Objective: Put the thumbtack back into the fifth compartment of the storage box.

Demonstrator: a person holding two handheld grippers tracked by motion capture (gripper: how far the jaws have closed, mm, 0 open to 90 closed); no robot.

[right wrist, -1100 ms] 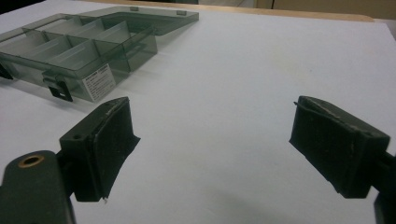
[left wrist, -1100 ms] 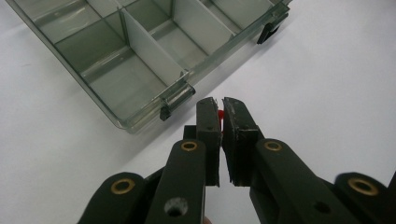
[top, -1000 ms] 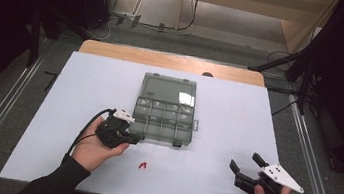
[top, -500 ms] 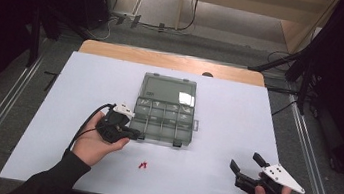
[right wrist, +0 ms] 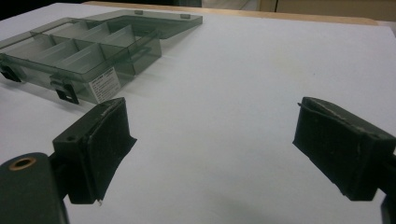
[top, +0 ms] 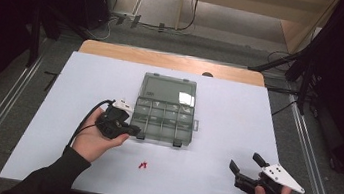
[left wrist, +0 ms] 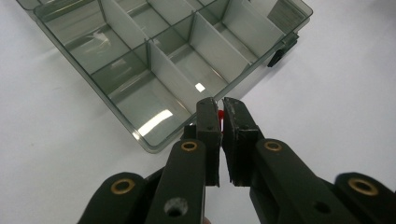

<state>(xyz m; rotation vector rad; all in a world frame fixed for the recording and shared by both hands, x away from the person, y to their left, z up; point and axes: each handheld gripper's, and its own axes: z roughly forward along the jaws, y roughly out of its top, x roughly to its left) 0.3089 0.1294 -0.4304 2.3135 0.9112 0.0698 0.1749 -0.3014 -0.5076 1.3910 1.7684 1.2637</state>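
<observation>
Nearest the person, a few small red parts [top: 143,165] lie loose on the white table [top: 238,111], and the right gripper [top: 246,168] rests wide open and empty at the near right. The left gripper [left wrist: 220,112] has edged from those parts up to the near-left corner of the open compartment box [top: 163,121], so a drop looks close. Its jaws are clenched on a tiny red piece [left wrist: 220,115], just outside the box rim.
</observation>
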